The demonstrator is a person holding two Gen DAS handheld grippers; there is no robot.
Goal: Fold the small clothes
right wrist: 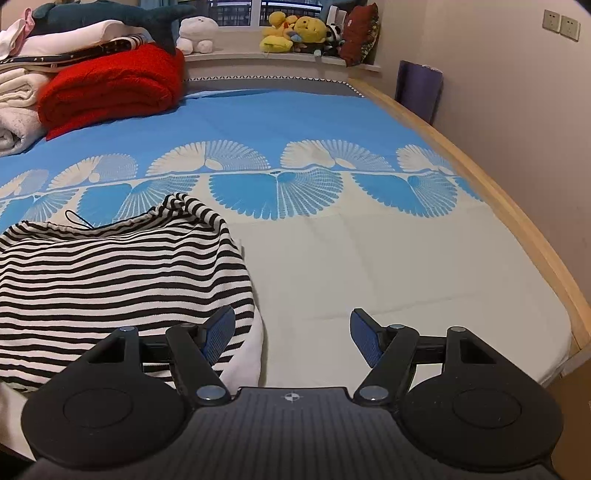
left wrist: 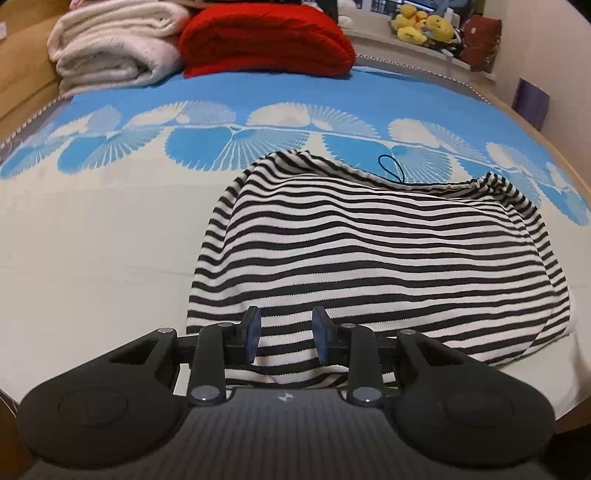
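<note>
At the bottom of the left wrist view the left gripper [left wrist: 286, 338] sits low over the near hem of the striped garment [left wrist: 369, 258]; its blue pads [left wrist: 253, 332] stand part-way closed with a fold of striped cloth rising between them, yet a gap shows on either side, so whether they truly pinch the cloth cannot be told; at the bottom of the right wrist view the right gripper [right wrist: 293, 338] is spread wide, its left pad over the garment's near right corner and its right pad over bare sheet, with nothing clamped.

The garment lies in the lower middle of the left view and the lower left of the right view, spread on the pale part of the bedspread [left wrist: 92, 258]; it looks doubled over, with a gathered edge and a thin black loop [left wrist: 391, 168] along its far side, and a white inner face showing at the near corner; I judge one fold at most done, the edges uneven, and the next fold and the squaring-up yet to come.

Farther off, past the blue fan pattern, a red blanket [left wrist: 266, 40] and a white blanket [left wrist: 114, 44] sit folded at the upper left; yellow plush toys [right wrist: 291, 31] line the sill at the top.
</note>
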